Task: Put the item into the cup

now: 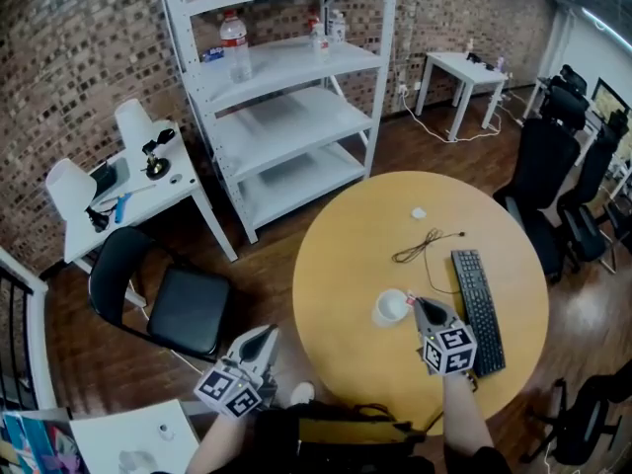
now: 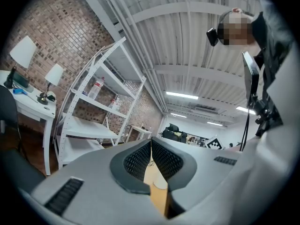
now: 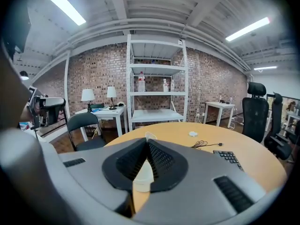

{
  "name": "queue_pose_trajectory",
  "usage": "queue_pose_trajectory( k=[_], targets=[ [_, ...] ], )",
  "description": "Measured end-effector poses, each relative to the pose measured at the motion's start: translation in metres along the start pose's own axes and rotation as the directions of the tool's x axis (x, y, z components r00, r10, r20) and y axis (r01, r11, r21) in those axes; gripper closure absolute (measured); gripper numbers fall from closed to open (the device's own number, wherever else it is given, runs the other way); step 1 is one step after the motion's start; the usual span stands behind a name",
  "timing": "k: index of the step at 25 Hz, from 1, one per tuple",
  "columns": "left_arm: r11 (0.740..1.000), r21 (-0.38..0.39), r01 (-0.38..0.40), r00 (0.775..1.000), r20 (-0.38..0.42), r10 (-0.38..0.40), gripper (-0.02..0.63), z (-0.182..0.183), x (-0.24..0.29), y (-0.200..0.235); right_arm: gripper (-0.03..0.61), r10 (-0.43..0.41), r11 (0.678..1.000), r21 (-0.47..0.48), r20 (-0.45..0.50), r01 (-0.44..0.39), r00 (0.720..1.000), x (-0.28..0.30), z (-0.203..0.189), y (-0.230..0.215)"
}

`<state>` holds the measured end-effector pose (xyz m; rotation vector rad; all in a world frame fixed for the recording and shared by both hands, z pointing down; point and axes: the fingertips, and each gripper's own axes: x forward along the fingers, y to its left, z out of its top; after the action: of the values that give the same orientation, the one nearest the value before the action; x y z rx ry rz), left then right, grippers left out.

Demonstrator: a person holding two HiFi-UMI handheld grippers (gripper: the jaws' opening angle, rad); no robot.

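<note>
A white cup (image 1: 391,308) stands on the round yellow table (image 1: 355,235), near its front. My right gripper (image 1: 422,307) is shut, its tips right at the cup's right side where a small white handle-like piece (image 1: 410,299) sticks out. In the right gripper view the shut jaws (image 3: 148,142) hide most of the cup (image 3: 143,175); a thin white edge (image 3: 149,136) shows just above the tips, and I cannot tell whether it is pinched. A small white item (image 1: 419,213) lies farther back on the table. My left gripper (image 1: 267,338) is shut and empty, off the table's left edge.
A black keyboard (image 1: 479,309) lies right of the cup, and a black cable (image 1: 425,245) is behind it. A black chair (image 1: 168,299) stands to the left. A white shelf unit (image 1: 286,87) and a side desk (image 1: 128,191) stand by the brick wall.
</note>
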<state>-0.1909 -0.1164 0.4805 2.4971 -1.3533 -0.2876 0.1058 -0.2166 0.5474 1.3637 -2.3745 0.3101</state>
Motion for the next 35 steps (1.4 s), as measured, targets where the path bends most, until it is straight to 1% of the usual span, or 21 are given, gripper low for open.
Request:
queue_pose_trajectory(
  k=[3, 7, 9, 11, 13, 16, 19, 22, 26, 28, 30, 33, 35],
  targets=[
    [0.999, -0.001, -0.048, 0.999, 0.010, 0.048, 0.611, 0.003, -0.013, 0.014, 0.566, 0.015, 1.000, 0.000, -0.033, -0.015, 0.999, 0.018, -0.005, 0.004],
    [0.992, -0.019, -0.122, 0.992, 0.023, 0.122, 0.611, -0.003, -0.035, 0.030, 0.563, 0.027, 0.999, -0.017, -0.077, -0.029, 0.997, 0.040, -0.025, 0.006],
    [0.989, -0.028, -0.147, 0.989, 0.026, 0.147, 0.611, -0.008, -0.044, 0.033, 0.521, 0.042, 0.999, -0.004, -0.111, -0.042, 0.993, 0.048, -0.035, 0.009],
    [0.986, -0.037, -0.163, 0.986, 0.023, 0.164, 0.611, -0.014, -0.049, 0.033, 0.515, 0.059, 0.998, 0.007, -0.126, -0.059, 0.990, 0.054, -0.040, 0.011],
    [0.984, -0.034, -0.176, 0.984, 0.019, 0.177, 0.611, -0.016, -0.052, 0.032, 0.515, 0.063, 0.998, 0.005, -0.121, -0.063, 0.991, 0.056, -0.040, 0.012],
    [0.985, -0.038, -0.171, 0.985, 0.003, 0.171, 0.611, -0.020, -0.051, 0.029, 0.515, 0.058, 0.998, 0.006, -0.097, -0.058, 0.994, 0.052, -0.038, 0.012],
    [0.989, -0.030, -0.145, 0.989, 0.000, 0.145, 0.611, -0.018, -0.043, 0.027, 0.515, 0.055, 0.998, 0.028, -0.060, -0.054, 0.997, 0.042, -0.027, 0.014],
    [0.996, -0.016, -0.091, 0.996, -0.007, 0.091, 0.611, -0.013, -0.026, 0.020, 0.515, 0.049, 0.997, 0.056, -0.015, -0.048, 0.999, 0.023, -0.019, 0.010],
    [1.000, -0.013, 0.000, 1.000, -0.029, 0.000, 0.611, -0.013, -0.002, 0.002, 0.515, 0.010, 0.998, 0.053, 0.100, -0.016, 0.995, -0.019, 0.007, -0.008],
    [0.999, -0.004, 0.042, 0.998, -0.046, -0.043, 0.611, -0.014, 0.009, -0.007, 0.515, -0.032, 0.997, 0.075, 0.172, 0.019, 0.985, -0.043, 0.016, -0.025],
    [0.997, 0.007, 0.083, 0.995, -0.064, -0.082, 0.611, -0.016, 0.019, -0.016, 0.515, -0.090, 0.992, 0.110, 0.223, 0.066, 0.971, -0.071, 0.021, -0.038],
    [0.988, 0.016, 0.155, 0.984, -0.094, -0.153, 0.611, -0.021, 0.038, -0.030, 0.517, -0.188, 0.975, 0.164, 0.264, 0.148, 0.946, -0.116, 0.018, -0.051],
    [0.976, 0.000, 0.219, 0.969, -0.116, -0.218, 0.611, -0.028, 0.052, -0.041, 0.517, -0.246, 0.962, 0.189, 0.276, 0.199, 0.929, -0.143, 0.007, -0.059]
  ],
)
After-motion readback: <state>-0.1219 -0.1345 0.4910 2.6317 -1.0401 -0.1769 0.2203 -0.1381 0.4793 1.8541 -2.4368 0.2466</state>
